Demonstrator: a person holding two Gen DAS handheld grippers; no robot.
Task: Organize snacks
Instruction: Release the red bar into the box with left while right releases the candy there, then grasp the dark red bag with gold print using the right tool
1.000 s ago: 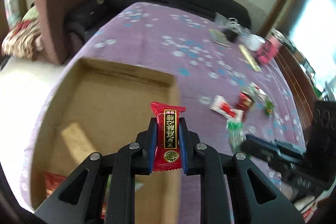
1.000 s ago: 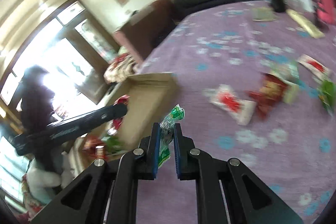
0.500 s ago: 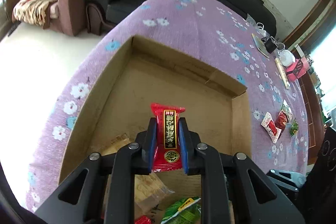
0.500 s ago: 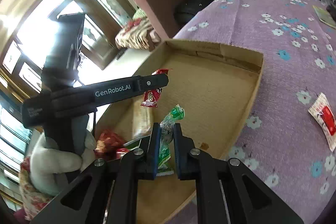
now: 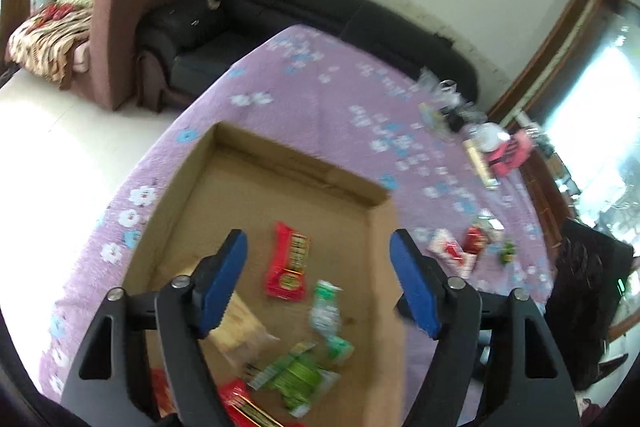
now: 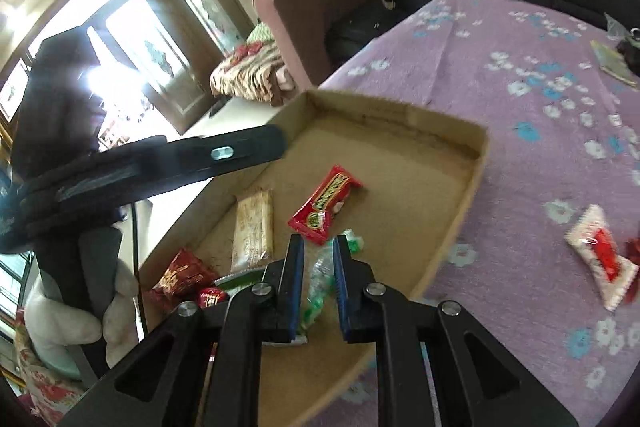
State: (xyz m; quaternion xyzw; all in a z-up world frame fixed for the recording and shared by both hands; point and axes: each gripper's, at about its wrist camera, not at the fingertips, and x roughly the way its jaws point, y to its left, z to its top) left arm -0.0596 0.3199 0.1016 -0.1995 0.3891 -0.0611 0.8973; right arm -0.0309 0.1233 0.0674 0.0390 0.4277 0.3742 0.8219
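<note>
Left claw (image 5: 318, 281): jaws have just been opening and stand wide, nothing between the blue pads. The red snack packet (image 5: 289, 261) lies flat on the floor of the cardboard box (image 5: 280, 163), in its middle part, just beyond the claw tips and apart from both pads. In the right wrist view the same packet (image 6: 326, 203) lies at a slant near the box centre.

Right claw (image 6: 318, 277): jaws narrow, a small gap between the pads. The clear-and-green wrapped candy (image 6: 320, 281) sits between them, over the near part of the box; the view is blurred and I cannot tell whether the pads press on it.

Other box contents: a pale oblong packet (image 6: 254, 225) along the left side; a dark red bag (image 6: 184, 273) in the near-left corner; a green packet (image 5: 298, 375) near the close edge.

The box stands at the near-left edge of the desk (image 6: 520, 39), which carries a purple cloth with blue and white flowers. To the right of the box, on the cloth, lies a white-and-red packet (image 6: 600, 261) with more small snacks (image 5: 476, 241) beside it. A black sofa (image 5: 360, 15) runs along the far wall.
</note>
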